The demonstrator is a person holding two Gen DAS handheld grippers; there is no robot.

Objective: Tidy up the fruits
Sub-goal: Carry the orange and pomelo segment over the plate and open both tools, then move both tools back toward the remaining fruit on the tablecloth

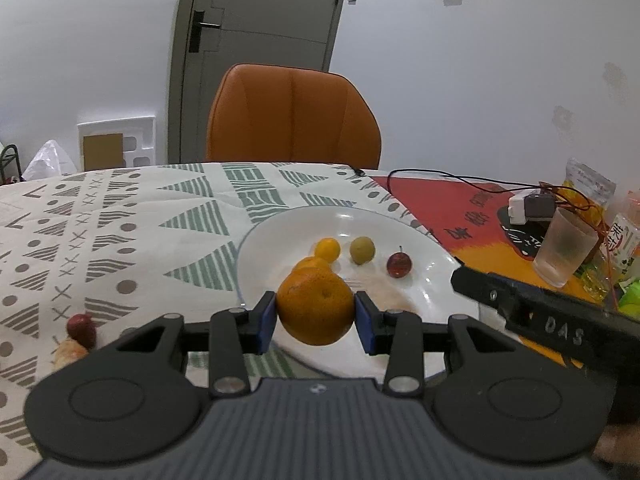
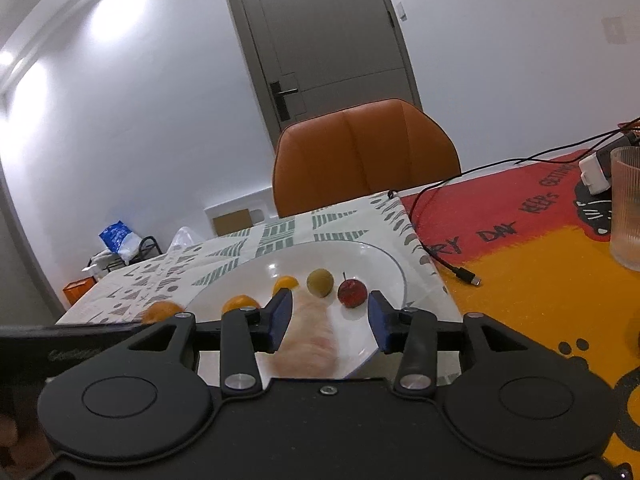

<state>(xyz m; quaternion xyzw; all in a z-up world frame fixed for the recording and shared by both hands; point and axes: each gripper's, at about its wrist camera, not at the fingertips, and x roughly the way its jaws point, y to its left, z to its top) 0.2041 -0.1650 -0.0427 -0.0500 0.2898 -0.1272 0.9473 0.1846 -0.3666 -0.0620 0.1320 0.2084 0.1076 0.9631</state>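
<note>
My left gripper (image 1: 315, 317) is shut on a large orange (image 1: 315, 307) and holds it over the near rim of a white plate (image 1: 424, 236). On the plate lie a small orange (image 1: 327, 249), another orange (image 1: 310, 263) partly hidden behind the held one, a green fruit (image 1: 362, 250) and a small red fruit (image 1: 399, 265). My right gripper (image 2: 329, 320) is open over the same plate (image 2: 384, 268); a blurred pale pinkish fruit (image 2: 310, 340) sits between its fingers, apart from the pads. The green fruit (image 2: 320, 282) and red fruit (image 2: 352, 293) lie just beyond.
A red fruit (image 1: 81, 329) and a pale fruit (image 1: 69, 353) lie on the patterned cloth at left. A ribbed glass (image 1: 564, 248), a charger with cables (image 1: 524, 206) and snack packets stand at right. An orange chair (image 1: 292, 114) is behind the table.
</note>
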